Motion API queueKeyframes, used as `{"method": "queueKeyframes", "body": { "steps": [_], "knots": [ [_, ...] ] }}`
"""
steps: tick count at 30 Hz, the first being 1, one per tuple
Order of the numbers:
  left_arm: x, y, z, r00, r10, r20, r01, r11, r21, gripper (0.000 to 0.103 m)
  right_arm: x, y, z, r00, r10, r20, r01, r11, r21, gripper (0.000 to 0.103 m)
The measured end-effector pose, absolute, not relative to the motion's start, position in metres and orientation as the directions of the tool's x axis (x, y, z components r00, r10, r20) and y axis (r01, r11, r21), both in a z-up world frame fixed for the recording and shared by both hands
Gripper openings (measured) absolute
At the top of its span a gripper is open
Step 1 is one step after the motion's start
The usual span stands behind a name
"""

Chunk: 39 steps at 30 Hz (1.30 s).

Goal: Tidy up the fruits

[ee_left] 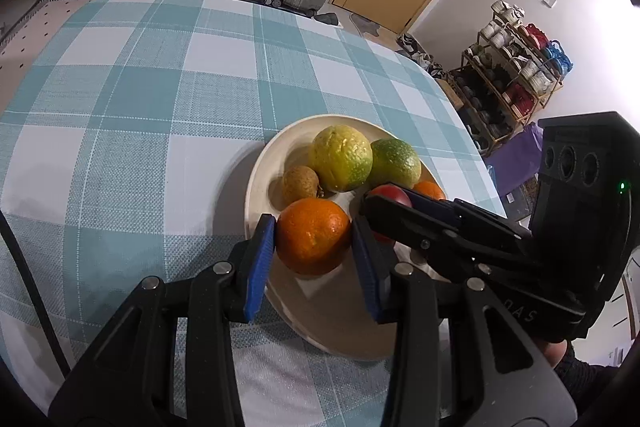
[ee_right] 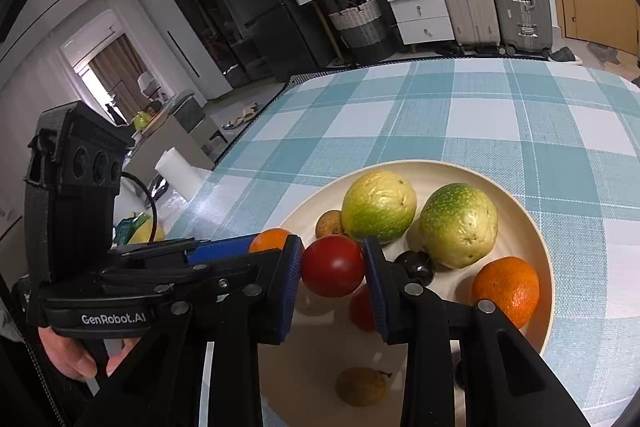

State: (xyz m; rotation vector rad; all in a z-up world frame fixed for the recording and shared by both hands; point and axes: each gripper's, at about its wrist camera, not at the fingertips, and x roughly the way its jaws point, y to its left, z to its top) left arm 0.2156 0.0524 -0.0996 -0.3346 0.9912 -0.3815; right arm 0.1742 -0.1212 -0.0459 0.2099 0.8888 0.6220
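between the left gripper [ee_left: 314, 241] blue pads sits an orange [ee_left: 313, 241], pads touching both sides, so l jaws closed on it, narrow-ish grip. orange is over the near rim area of the plate [ee_left: 260, 163]; can't tell if lifted or resting.

r gripper [ee_right: 333, 269] pads clamp a red tomato [ee_right: 333, 271] w/ contact both sides, jaws closed on it, held over the plate's middle; seems off the surface, shadow below, but not sure.

outward on the plate: two big yellow-green fruits [ee_right: 379, 205] [ee_right: 459, 225] side by side at the far side, a small brown fruit [ee_right: 329, 223] just beside the left one, a dark round fruit [ee_right: 416, 265] near the r gripper's right finger, a second orange [ee_right: 505, 289] at the right rim, another red fruit [ee_right: 362, 307] partly hidden under the finger, another small brown one [ee_right: 362, 391] near the close edge.

plate sits on a blue-white checked tablecloth [ee_left: 140, 107]; no loose fruit visible on the cloth in either view.

progress guess: looks late stage, most fruit already on the plate, w/ the last two in the grippers. left: set down orange + tomato in free spots, open jaws. risk: round fruit rolling when released.
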Motion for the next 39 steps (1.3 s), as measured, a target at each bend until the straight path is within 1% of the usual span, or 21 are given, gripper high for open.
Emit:
{"method": "queueKeyframes", "body": {
  "steps": [4,7,9,10,11,12,13,14,15,17,28,33,34,36,37,39],
  "knots": [
    [0.220,0.051,-0.103,0.484,-0.461,-0.743,0.155,0.882,-0.446,0.036,0.180,-0.123,-0.048,0.467,0.588,-0.660,-0.404,0.806,0.432,0.033],
    [0.221,0.054,-0.102,0.493,-0.468,-0.733,0.143,0.875,-0.462,0.036,0.181,-0.128,-0.046,0.495,0.576,-0.650,-0.385,0.816,0.430,0.044],
    [0.221,0.054,-0.099,0.494,-0.466,-0.734,0.141,0.876,-0.461,0.044,0.181,-0.133,-0.043,0.502,0.590,-0.632,-0.379,0.807,0.453,0.059],
    [0.220,0.054,-0.097,0.499,-0.460,-0.735,0.141,0.879,-0.455,0.050,0.180,-0.136,-0.041,0.509,0.593,-0.624,-0.376,0.805,0.459,0.061],
    [0.219,0.053,-0.096,0.502,-0.456,-0.735,0.143,0.882,-0.449,0.053,0.178,-0.138,-0.039,0.517,0.593,-0.617,-0.374,0.805,0.459,0.062],
    [0.218,0.053,-0.094,0.506,-0.454,-0.734,0.147,0.883,-0.445,0.054,0.176,-0.141,-0.036,0.526,0.589,-0.613,-0.374,0.808,0.456,0.062],
    [0.216,0.051,-0.090,0.512,-0.450,-0.732,0.152,0.886,-0.438,0.058,0.174,-0.142,-0.033,0.533,0.587,-0.609,-0.373,0.809,0.454,0.062],
    [0.215,0.051,-0.088,0.514,-0.446,-0.732,0.152,0.888,-0.434,0.065,0.172,-0.145,-0.031,0.541,0.584,-0.605,-0.372,0.811,0.451,0.062],
    [0.214,0.051,-0.086,0.519,-0.442,-0.732,0.152,0.890,-0.430,0.066,0.169,-0.148,-0.029,0.549,0.581,-0.602,-0.369,0.814,0.449,0.065],
    [0.210,0.050,-0.081,0.531,-0.437,-0.726,0.154,0.892,-0.425,0.067,0.162,-0.155,-0.024,0.568,0.572,-0.592,-0.362,0.819,0.445,0.070],
    [0.181,0.045,-0.052,0.583,-0.394,-0.711,0.164,0.914,-0.372,0.069,0.130,-0.185,-0.009,0.627,0.530,-0.571,-0.324,0.844,0.427,0.071],
    [0.163,0.041,-0.034,0.632,-0.353,-0.690,0.162,0.931,-0.328,0.069,0.113,-0.190,0.006,0.660,0.523,-0.539,-0.340,0.848,0.407,0.074],
    [0.160,0.041,-0.030,0.640,-0.347,-0.686,0.161,0.933,-0.321,0.071,0.110,-0.190,0.009,0.665,0.524,-0.532,-0.345,0.848,0.404,0.075],
    [0.151,0.039,-0.020,0.674,-0.309,-0.671,0.149,0.946,-0.287,0.076,0.102,-0.191,0.018,0.682,0.523,-0.511,-0.355,0.848,0.394,0.083],
    [0.148,0.038,-0.016,0.687,-0.298,-0.662,0.148,0.950,-0.275,0.080,0.098,-0.191,0.021,0.688,0.524,-0.501,-0.360,0.847,0.391,0.085],
    [0.138,0.036,-0.006,0.723,-0.269,-0.636,0.142,0.959,-0.243,0.081,0.090,-0.192,0.029,0.703,0.528,-0.477,-0.374,0.844,0.384,0.087]
  ]
}}
